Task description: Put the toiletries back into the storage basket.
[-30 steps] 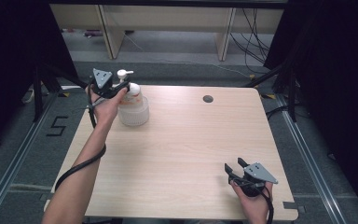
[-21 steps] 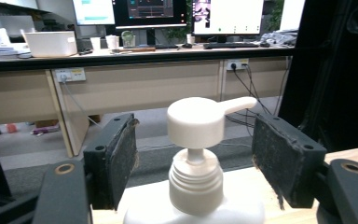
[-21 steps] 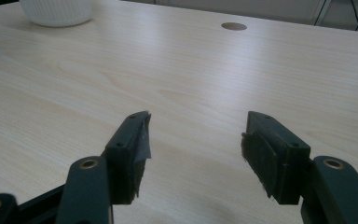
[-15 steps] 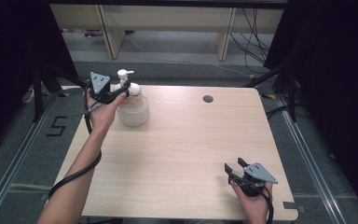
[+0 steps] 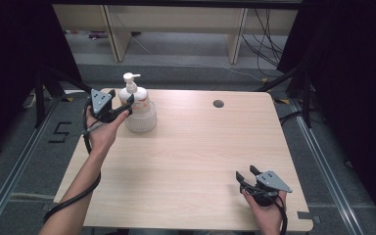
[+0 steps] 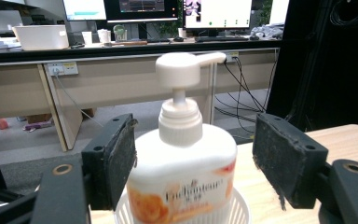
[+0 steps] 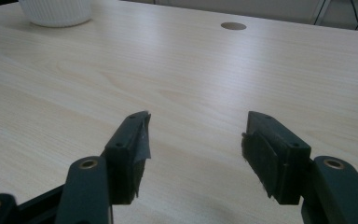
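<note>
At the far left corner of the bench (image 5: 186, 161), the left gripper (image 6: 193, 163) is releasing a pump bottle (image 6: 182, 182) standing in a white ribbed dish (image 5: 140, 122); its fingers (image 6: 116, 161), spread wide, have just been opening, the bottle between them. Backing straight away seems next. Well apart from the bottle, the right gripper (image 7: 193, 156) is idling, fingers spread.

High view overhead, facing forward-down on bench (image 5: 196, 161); gripper views low, close, sharing pump bottle's white basket (image 7: 56, 11).

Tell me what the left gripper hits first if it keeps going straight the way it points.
Most likely the pump bottle, standing in a white ribbed bowl. The left gripper is open and already straddles the bottle's shoulders.
</note>
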The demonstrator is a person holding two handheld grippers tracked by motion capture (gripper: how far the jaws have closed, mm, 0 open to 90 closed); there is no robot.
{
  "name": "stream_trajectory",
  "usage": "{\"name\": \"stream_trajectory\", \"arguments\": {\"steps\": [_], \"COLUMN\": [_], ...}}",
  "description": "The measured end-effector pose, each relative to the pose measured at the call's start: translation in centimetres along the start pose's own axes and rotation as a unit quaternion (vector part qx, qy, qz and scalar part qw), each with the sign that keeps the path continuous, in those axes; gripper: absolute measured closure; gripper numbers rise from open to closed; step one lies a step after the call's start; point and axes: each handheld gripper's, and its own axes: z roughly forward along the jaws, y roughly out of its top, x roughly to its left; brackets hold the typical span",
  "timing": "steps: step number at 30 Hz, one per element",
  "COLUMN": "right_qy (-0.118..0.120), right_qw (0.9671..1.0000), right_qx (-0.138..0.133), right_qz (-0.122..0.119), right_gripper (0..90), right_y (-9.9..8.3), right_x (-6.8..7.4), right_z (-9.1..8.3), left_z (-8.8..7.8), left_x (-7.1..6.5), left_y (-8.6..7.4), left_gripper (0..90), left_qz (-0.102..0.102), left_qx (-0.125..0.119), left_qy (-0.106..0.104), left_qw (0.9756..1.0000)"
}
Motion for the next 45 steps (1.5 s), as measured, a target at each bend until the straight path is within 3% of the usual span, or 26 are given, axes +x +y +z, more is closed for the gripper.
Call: {"name": "stream_trajectory", "arguments": {"steps": [4, 9, 12, 19, 34, 40, 45], "right_qy": [0.006, 0.001, 0.001, 0.0, -0.001, -0.004, 0.002], "right_qw": [0.9999, 1.0, 1.0, 1.0, 1.0, 1.0, 1.0], "right_qx": [-0.004, -0.001, 0.001, 0.0, 0.001, 0.001, 0.005], "right_qz": [0.009, -0.005, 0.004, 0.001, -0.008, -0.008, -0.008], "right_gripper": [41.0, 40.9, 40.9, 40.9, 41.0, 40.9, 40.9], "right_y": [-0.1, 0.0, 0.0, 0.0, 0.0, 0.0, 0.0], "right_x": [0.1, 0.0, 0.1, 0.0, -0.1, 0.0, 0.0], "right_z": [0.1, 0.0, 0.0, 0.0, 0.0, 0.0, 0.1], "left_z": [-1.0, -2.2, -3.0, -4.6, -7.6, -8.7, -8.9], "left_x": [0.0, -0.1, -0.1, 0.1, 0.2, 0.1, -0.1], "left_y": [-0.7, -1.6, -2.6, -5.0, -12.0, -14.0, -14.6], "left_gripper": [29.4, 29.4, 29.4, 30.5, 30.9, 31.5, 31.7], "left_qz": [-0.004, -0.006, -0.003, -0.008, -0.018, -0.017, -0.02], "left_qx": [-0.004, -0.008, -0.006, -0.008, 0.044, 0.048, 0.049], "left_qy": [0.002, -0.004, -0.007, -0.01, -0.009, -0.012, -0.006], "left_qw": [1.0, 0.9999, 1.0, 0.9999, 0.9988, 0.9986, 0.9986]}}
